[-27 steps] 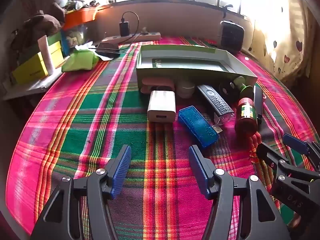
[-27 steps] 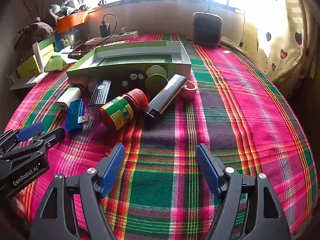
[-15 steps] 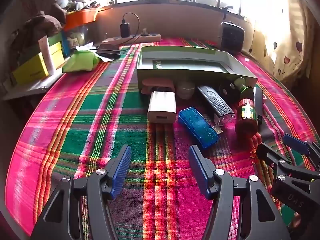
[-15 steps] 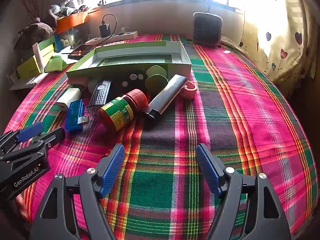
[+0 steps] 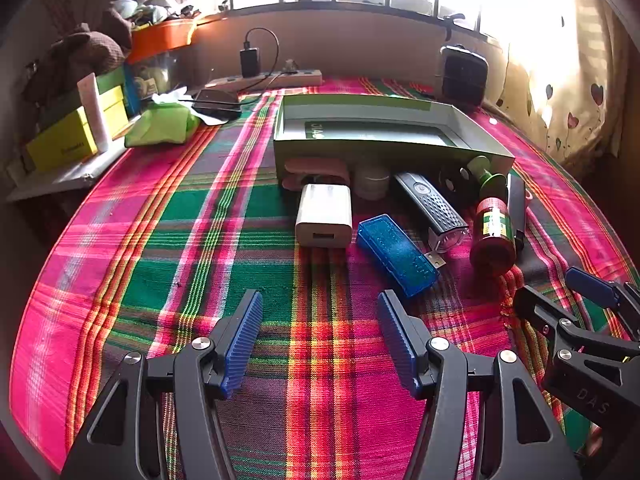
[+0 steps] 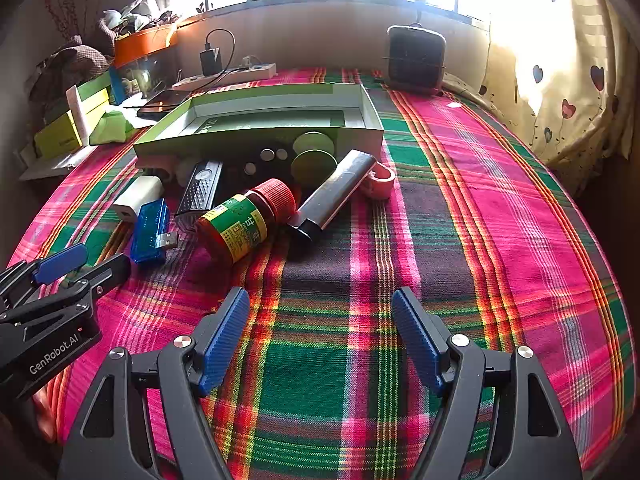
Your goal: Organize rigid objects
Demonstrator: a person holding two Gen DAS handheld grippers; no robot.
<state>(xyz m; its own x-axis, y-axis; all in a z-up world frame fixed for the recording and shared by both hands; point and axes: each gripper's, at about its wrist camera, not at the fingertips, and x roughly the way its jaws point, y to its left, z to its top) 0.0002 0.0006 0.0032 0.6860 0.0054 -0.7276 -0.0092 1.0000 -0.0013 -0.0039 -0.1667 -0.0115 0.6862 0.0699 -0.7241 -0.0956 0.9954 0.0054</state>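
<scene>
Both grippers hang over a plaid cloth (image 6: 460, 208), tilted down toward a row of small things in front of an open green box (image 5: 384, 148). The left gripper (image 5: 320, 336) has its jaws spread wide with only cloth between them; the right gripper (image 6: 320, 332) is spread wide too and holds nothing.

Along the near wall of the box lie a white charger (image 5: 324, 216), a blue USB stick (image 5: 394, 254), a black remote (image 5: 428, 204), a red-capped bottle (image 6: 244, 220) on its side, a black bar (image 6: 336, 192) and a pink ring (image 6: 380, 180). The bottle touches the remote and the bar. Two green lids (image 6: 314, 158) and some coin cells (image 6: 266, 158) sit against the box wall. The box holds only a dark printed insert.
</scene>
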